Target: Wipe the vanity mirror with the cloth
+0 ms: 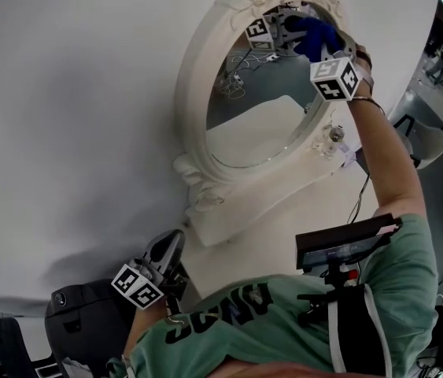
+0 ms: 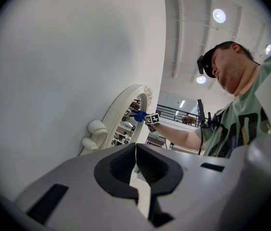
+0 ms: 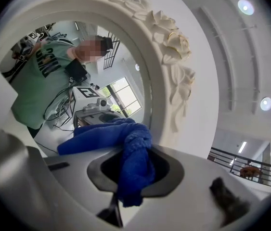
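One blue cloth (image 3: 134, 150), clamped in the right tongs (image 3: 133, 174), is at 1 o'clock on the single vanity mirror (image 1: 256, 128), half hidden by the tongs in head view; left tongs (image 2: 136, 166) shut, empty, at 7 o'clock.

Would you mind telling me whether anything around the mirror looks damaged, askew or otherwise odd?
Nothing stands out. The vanity mirror looks whole, frame intact and glass uncracked. The blue cloth is clamped in the right claw at the top of the glass. The left claw is shut, empty and held low.
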Demonstrator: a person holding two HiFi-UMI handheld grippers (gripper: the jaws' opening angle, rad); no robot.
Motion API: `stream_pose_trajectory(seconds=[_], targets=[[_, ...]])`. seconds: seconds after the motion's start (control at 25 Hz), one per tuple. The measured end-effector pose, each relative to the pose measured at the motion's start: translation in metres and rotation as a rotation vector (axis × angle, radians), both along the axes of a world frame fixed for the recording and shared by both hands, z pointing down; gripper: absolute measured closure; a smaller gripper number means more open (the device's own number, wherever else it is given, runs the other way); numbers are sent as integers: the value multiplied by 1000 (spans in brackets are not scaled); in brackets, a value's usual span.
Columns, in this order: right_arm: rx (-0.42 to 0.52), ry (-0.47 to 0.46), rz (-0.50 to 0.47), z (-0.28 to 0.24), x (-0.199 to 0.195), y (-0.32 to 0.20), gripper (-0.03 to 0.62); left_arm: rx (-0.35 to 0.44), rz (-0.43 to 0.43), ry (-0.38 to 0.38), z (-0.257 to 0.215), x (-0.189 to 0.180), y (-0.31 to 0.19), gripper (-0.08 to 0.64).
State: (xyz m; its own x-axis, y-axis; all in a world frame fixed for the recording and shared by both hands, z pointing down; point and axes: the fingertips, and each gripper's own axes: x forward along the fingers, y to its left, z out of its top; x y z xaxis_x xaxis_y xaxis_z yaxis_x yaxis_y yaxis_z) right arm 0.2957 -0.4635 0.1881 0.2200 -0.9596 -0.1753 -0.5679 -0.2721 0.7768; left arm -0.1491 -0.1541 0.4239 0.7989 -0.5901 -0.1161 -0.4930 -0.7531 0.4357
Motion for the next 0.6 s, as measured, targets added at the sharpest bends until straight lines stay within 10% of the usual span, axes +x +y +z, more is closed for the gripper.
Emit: stream_pose_trajectory(seconds=[0.6], targets=[[-473, -99, 93, 360, 30, -6, 523, -95, 40, -87, 24, 36, -12, 548]])
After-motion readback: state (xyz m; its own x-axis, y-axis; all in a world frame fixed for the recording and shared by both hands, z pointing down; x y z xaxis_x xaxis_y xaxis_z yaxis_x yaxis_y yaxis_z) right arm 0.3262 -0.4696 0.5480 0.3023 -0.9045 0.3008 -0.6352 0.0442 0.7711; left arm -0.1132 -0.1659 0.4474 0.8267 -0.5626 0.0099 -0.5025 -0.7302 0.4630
